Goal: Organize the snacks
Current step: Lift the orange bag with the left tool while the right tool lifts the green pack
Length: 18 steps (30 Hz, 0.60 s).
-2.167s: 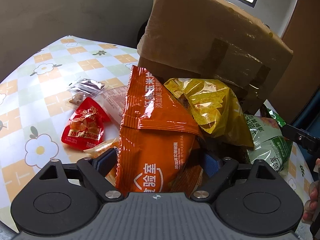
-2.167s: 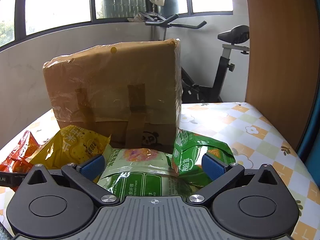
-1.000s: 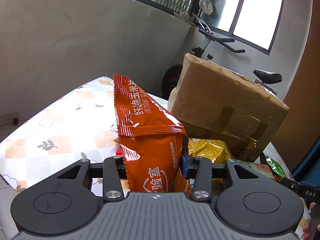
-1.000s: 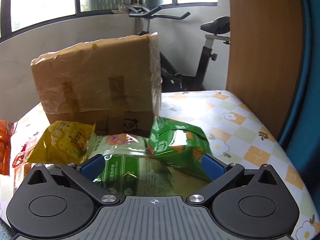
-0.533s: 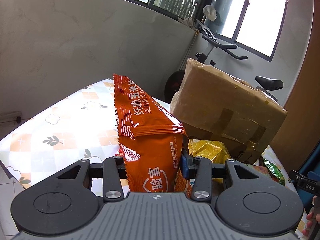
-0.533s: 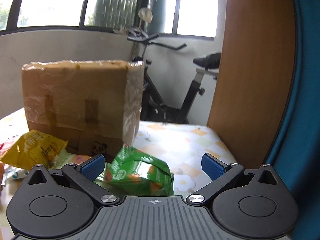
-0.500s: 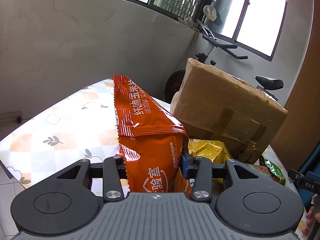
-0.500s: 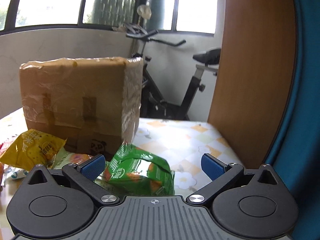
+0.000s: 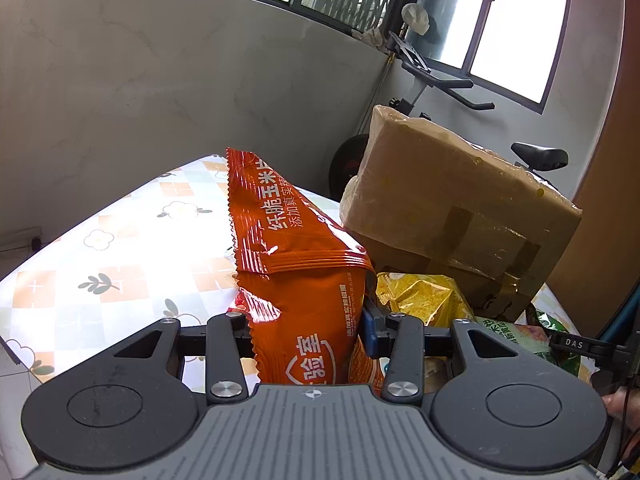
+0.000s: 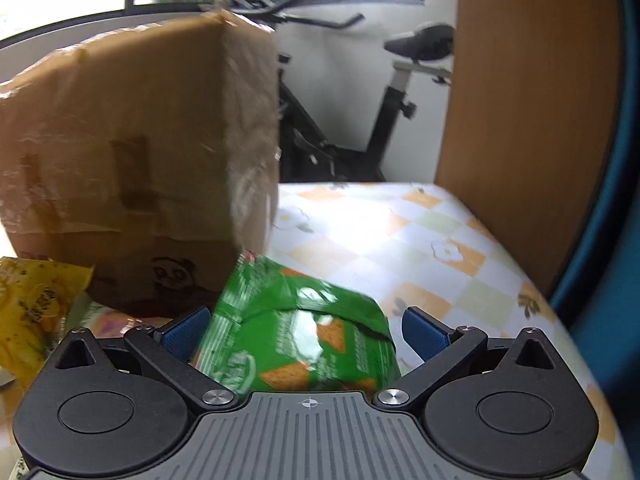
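My left gripper (image 9: pixel 306 330) is shut on an orange snack bag (image 9: pixel 296 264) and holds it upright above the table. A yellow snack bag (image 9: pixel 424 298) lies behind it, at the foot of a taped cardboard box (image 9: pixel 452 208). My right gripper (image 10: pixel 308 328) is open, with a green snack bag (image 10: pixel 304 332) lying on the table between its fingers, nearer the left finger. The yellow bag (image 10: pixel 32 304) and the box (image 10: pixel 136 160) also show in the right wrist view, to the left. That view is blurred.
The table has a checked floral cloth (image 9: pixel 100 248) and its right part (image 10: pixel 420 240) is bare. Green bags (image 9: pixel 520 332) lie at the right of the left wrist view. An exercise bike (image 10: pixel 360 128) and a wooden panel (image 10: pixel 520 120) stand behind the table.
The right gripper has moved closer to the green bag and the box, so the bag now sits between its fingers. The left gripper holds the orange bag almost still.
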{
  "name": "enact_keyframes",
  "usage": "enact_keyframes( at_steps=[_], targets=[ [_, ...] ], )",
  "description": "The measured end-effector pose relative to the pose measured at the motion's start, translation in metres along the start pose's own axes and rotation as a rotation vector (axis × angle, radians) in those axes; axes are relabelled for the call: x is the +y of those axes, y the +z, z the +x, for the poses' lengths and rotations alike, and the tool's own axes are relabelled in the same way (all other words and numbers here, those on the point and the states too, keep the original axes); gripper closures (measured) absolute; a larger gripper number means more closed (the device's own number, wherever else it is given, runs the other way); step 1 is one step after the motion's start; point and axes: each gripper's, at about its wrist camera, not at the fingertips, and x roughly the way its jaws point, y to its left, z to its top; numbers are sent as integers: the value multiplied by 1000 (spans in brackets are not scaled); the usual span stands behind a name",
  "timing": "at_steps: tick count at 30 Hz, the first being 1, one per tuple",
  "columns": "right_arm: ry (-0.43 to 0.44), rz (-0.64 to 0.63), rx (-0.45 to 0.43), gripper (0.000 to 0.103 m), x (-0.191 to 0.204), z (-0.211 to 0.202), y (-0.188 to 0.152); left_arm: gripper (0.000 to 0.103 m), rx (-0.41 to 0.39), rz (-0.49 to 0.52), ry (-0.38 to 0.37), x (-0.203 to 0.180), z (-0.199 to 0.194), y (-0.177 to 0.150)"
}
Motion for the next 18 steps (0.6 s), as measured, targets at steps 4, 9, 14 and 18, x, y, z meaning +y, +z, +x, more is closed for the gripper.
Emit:
enact_keyframes(
  at_steps=[4,9,14,18],
  targets=[
    [-7,56,-3,1,-12,2,-10,58,19,9,3,-3,6,0],
    [17,48,-17,5,-16,-3,-16,58,42,35,-17,-12,9,-1],
    [34,43,-25,26,-18,-13,-19,58,43,54,-29,-16,6,0],
    [65,98,-52,29,-28,-28,-22,58,47,61,-34,-17,3,0]
  ],
)
